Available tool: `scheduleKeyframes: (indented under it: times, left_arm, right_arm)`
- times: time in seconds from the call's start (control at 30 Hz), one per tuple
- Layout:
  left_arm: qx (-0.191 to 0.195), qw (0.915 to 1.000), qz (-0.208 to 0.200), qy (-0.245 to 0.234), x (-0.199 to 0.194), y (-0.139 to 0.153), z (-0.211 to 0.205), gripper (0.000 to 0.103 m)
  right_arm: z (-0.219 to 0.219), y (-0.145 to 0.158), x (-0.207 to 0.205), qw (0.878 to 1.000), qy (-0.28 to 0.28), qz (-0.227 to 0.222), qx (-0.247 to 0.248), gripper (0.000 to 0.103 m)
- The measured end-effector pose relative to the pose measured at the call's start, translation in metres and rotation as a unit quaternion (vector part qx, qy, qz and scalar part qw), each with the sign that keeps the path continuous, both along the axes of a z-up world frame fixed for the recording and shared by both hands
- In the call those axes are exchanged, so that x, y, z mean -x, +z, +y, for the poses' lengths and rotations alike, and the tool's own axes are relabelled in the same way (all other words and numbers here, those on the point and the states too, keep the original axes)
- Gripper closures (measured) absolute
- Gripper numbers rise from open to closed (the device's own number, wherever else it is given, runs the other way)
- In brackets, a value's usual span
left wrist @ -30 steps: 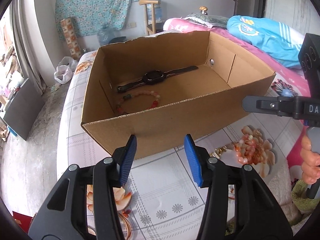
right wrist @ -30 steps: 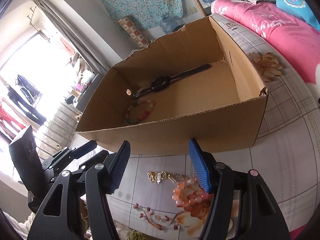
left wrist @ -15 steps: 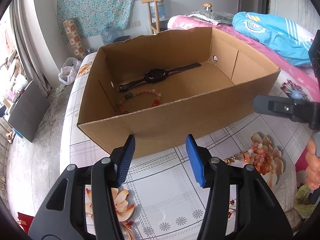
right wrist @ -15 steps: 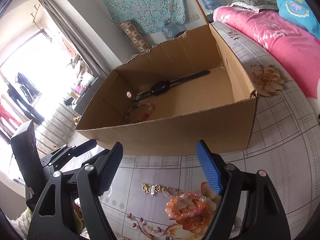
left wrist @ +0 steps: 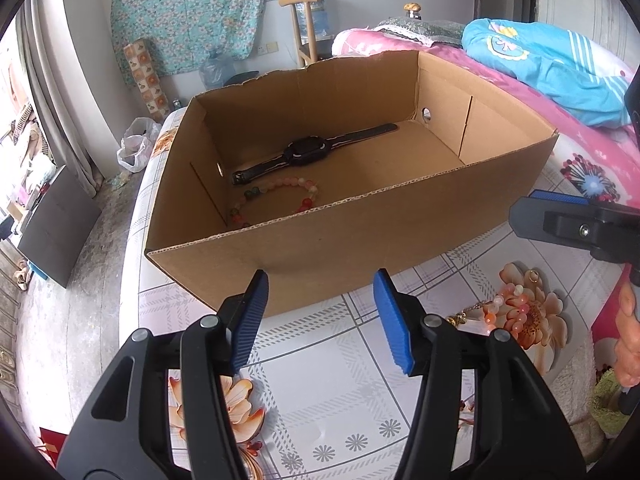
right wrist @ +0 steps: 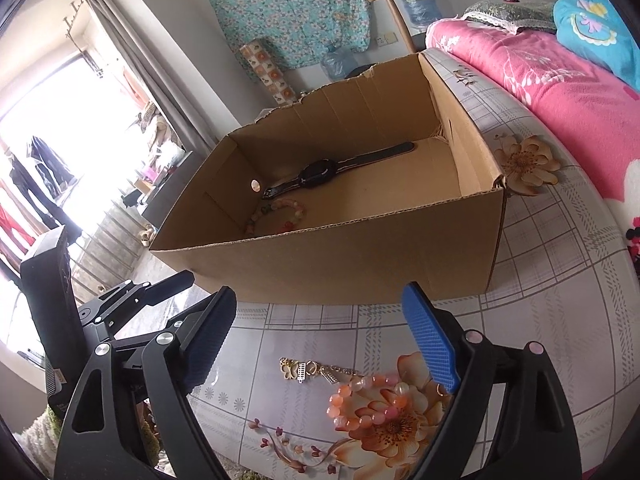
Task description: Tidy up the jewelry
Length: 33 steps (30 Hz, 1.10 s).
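Observation:
An open cardboard box (left wrist: 360,240) (right wrist: 360,256) stands on the flowered tablecloth. Inside lie a black watch (left wrist: 308,150) (right wrist: 320,172) and a pastel bead bracelet (left wrist: 276,196) (right wrist: 280,214). Outside, in front of the box, lie an orange bead bracelet (right wrist: 360,400) (left wrist: 508,308) and a gold charm chain (right wrist: 308,370). My left gripper (left wrist: 320,320) is open and empty, in front of the box. My right gripper (right wrist: 320,344) is wide open and empty, just above the orange bracelet and chain.
A pink quilt (right wrist: 560,80) and blue bedding (left wrist: 560,72) lie behind and to the right. The table edge drops to the floor on the left (left wrist: 132,280). A wooden chair (left wrist: 304,24) and water bottle stand by the far wall.
Both grippers pulled back and rose a little from the box. The right gripper's jaws opened wider, and the orange bracelet and chain now lie more fully between them.

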State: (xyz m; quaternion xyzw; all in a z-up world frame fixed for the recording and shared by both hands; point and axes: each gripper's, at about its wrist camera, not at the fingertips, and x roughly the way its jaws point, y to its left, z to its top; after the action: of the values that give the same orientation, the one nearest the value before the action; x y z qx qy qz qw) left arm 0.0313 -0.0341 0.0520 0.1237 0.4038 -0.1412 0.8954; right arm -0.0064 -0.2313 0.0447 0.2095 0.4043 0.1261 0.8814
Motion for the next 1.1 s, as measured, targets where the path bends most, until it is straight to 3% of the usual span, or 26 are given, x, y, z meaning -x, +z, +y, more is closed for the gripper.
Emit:
scheduleKeyframes:
  times: [1.1]
  left_arm:
    - [0.001,0.9999,0.011,0.007,-0.0018,-0.0083,0.0056,0.051]
  right_arm:
    - [0.0089,0.0020,-0.0045,1.000,0.005,-0.002,0.024,0.020]
